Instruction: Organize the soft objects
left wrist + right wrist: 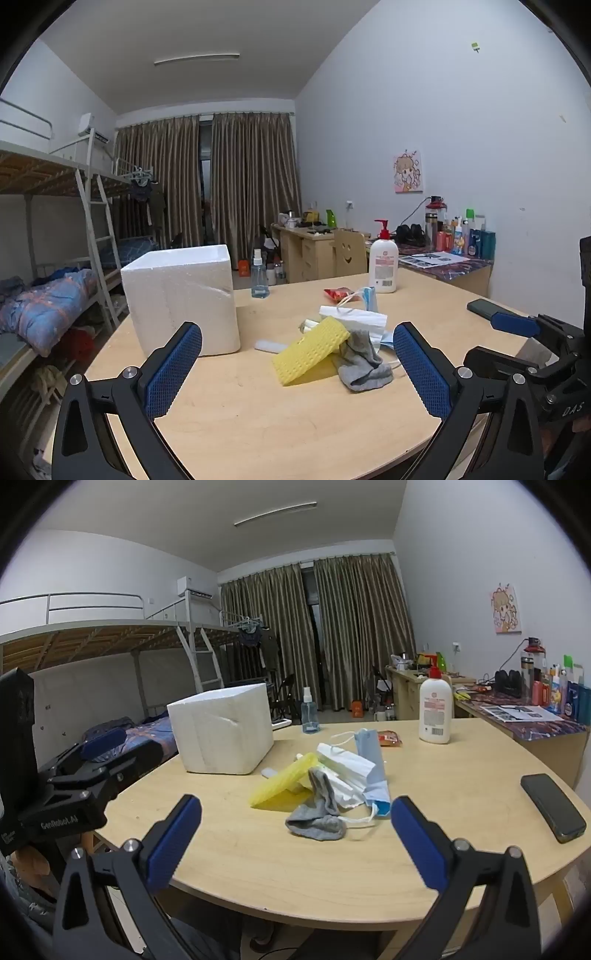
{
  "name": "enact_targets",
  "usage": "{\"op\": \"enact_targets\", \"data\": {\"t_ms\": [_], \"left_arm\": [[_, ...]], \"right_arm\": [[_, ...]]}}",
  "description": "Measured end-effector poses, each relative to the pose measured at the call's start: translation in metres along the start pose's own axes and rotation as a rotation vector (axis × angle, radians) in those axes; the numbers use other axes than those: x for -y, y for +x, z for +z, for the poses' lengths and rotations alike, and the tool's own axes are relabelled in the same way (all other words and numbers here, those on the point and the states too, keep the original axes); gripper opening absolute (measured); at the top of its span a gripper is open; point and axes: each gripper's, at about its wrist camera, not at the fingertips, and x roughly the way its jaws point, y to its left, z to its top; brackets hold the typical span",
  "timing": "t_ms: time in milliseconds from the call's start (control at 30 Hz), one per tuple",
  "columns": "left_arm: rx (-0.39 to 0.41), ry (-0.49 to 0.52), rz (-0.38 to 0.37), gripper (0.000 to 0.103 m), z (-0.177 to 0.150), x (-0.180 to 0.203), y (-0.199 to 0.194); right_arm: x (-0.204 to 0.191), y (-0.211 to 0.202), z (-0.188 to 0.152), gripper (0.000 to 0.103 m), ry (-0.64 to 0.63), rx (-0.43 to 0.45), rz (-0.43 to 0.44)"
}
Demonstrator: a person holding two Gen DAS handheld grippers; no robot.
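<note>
While both grippers hang with jaws spread wide and empty, the sock (pixel 318 814) lies untouched. Sponge (pixel 282 781) and masks (pixel 347 766) touch it, foam box (pixel 221 729) well apart.

Left tool (pixel 297 363) jaws spread wide, empty, right tool (pixel 296 834) likewise, side by side

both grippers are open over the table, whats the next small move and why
Probably ease the right gripper forward and down onto the grey sock. It is the nearest piece of the soft pile, lying at the front beside the yellow sponge and face masks, and both sets of jaws stand wide and empty. The white foam box looks like the likely destination.
</note>
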Motion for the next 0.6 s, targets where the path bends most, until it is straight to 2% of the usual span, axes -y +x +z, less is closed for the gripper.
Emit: {"op": "enact_targets", "data": {"t_ms": [233, 300, 600], "left_arm": [[-0.032, 0.008, -0.006, 0.103, 0.000, 0.010, 0.002], [-0.030, -0.030, -0.006, 0.103, 0.001, -0.004, 0.004], [-0.018, -0.028, 0.009, 0.103, 0.000, -0.005, 0.004]], "right_arm": [[0.000, 0.000, 0.001, 0.103, -0.009, 0.008, 0.002], [0.000, 0.000, 0.001, 0.103, -0.011, 0.007, 0.002], [-0.001, 0.000, 0.002, 0.103, -0.008, 0.007, 0.000]]}}
